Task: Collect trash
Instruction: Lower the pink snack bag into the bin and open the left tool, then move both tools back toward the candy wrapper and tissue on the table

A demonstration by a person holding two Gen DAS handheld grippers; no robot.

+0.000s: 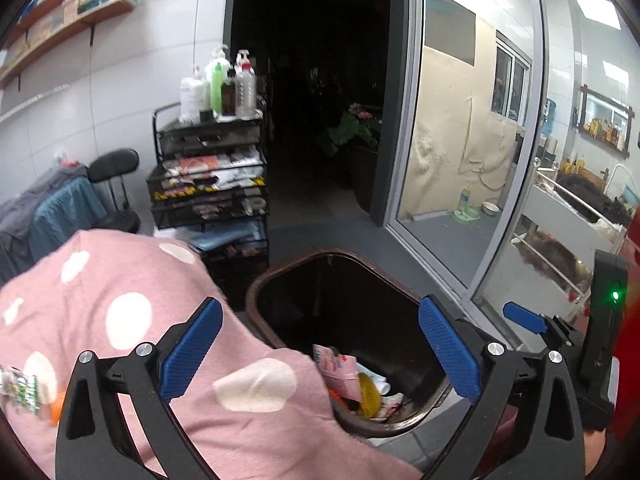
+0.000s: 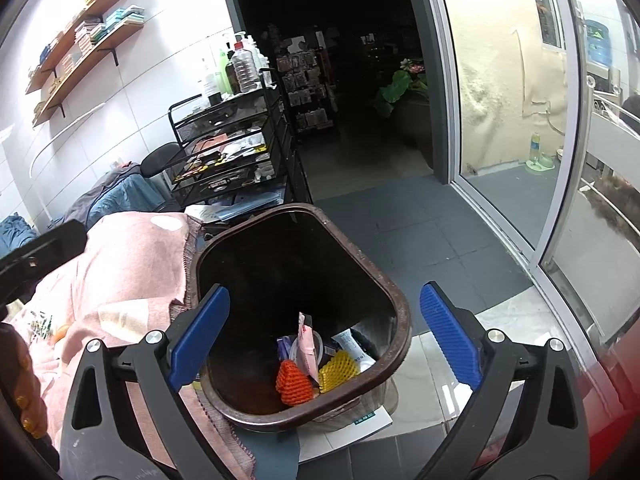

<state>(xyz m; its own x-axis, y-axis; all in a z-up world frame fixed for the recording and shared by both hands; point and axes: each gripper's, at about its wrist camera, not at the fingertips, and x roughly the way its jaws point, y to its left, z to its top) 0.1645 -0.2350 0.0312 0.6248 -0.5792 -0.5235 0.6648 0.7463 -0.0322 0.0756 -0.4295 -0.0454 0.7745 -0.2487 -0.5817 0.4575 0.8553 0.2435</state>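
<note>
1. My left gripper [image 1: 320, 354] is spread wide and empty over the near rim of the brown bin [image 1: 260, 284].
2. My right gripper [image 2: 324, 340] hangs spread above the bin [image 2: 400, 312], holding nothing.
3. Trash sits inside: pink packet [image 2: 306, 344], orange mesh [image 2: 294, 388], yellow mesh [image 2: 338, 370].
4. Next, I'd go for the green wrapper [image 1: 22, 394] on the pink blanket [image 1: 120, 280], lifting clear of the rim first.

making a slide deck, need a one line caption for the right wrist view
Open right gripper above a brown trash bin holding orange foam netting, yellow netting and a pink wrapper.
</note>
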